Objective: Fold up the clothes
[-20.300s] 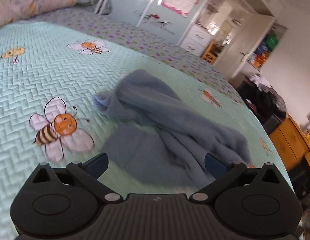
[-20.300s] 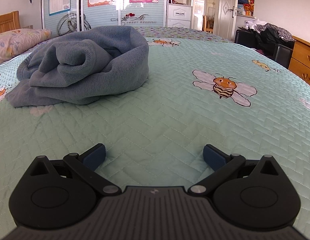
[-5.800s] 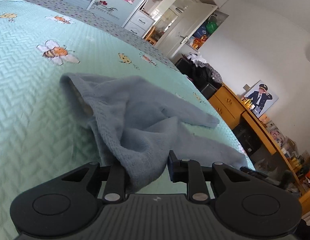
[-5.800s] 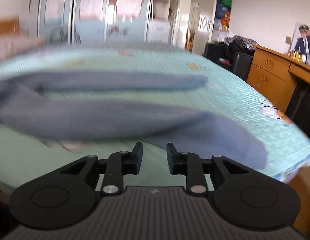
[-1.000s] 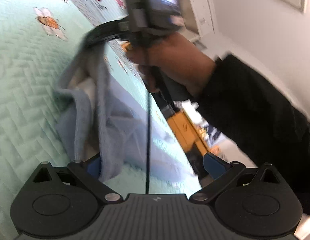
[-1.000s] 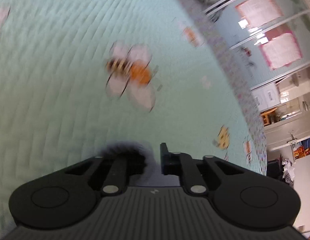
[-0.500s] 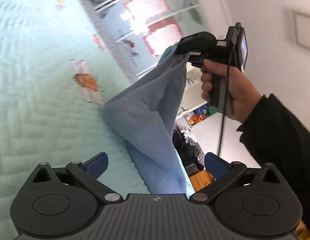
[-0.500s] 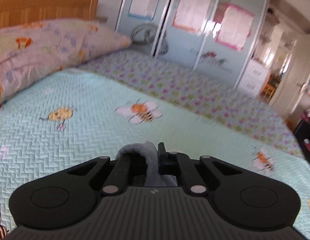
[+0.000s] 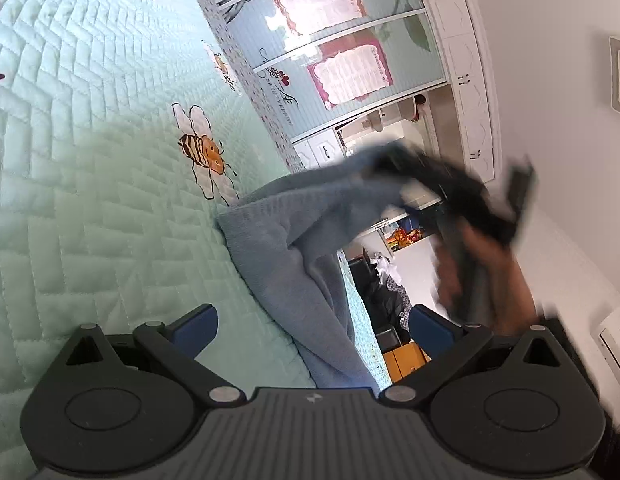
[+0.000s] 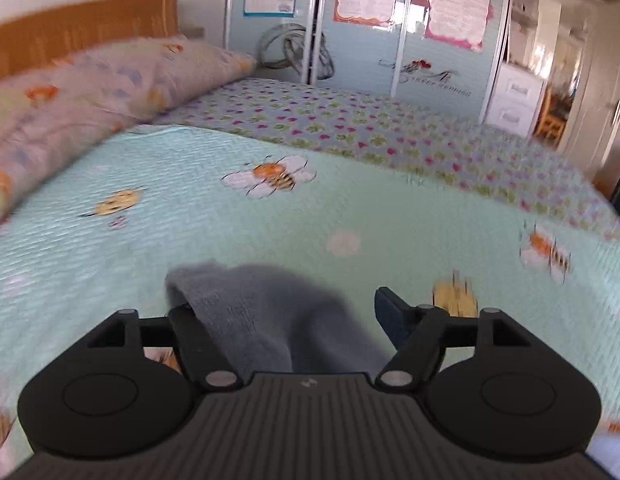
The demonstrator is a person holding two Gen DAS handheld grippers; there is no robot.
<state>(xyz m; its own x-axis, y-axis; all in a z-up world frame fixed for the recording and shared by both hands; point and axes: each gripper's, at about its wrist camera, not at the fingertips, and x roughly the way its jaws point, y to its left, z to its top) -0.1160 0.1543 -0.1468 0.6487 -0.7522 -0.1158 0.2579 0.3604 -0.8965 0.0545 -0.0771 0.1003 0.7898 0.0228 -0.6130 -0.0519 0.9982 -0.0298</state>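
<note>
**Right jaws letting go of blue garment over bed**

Half a sec ago the right gripper (image 10: 284, 312) was pinched tight on a fold of the blue garment (image 9: 294, 240); now its jaws are opening, w/ cloth between them, draped against the left finger and clear of the right one. From the left wrist view the garment's top edge sits up at the blurred right gripper (image 9: 393, 164), and the rest hangs down in a slack sheet to the mint-green bee-print quilt (image 9: 90, 160), lower part lying on the quilt near the bed's edge. Person's hand (image 9: 481, 264), blurred, holds that gripper's handle.

Left gripper (image 9: 313, 320) has jaws spread wide, nothing gripped; garment passes btwn its fingers in view but whether it touches them can't be told.

Beyond: floral pillow (image 10: 90, 80) and wooden headboard (image 10: 82, 28) at bed's head, heart-print sheet (image 10: 349, 124) past the quilt, wardrobe doors (image 10: 389, 20) w/ pink-framed posters behind.
</note>
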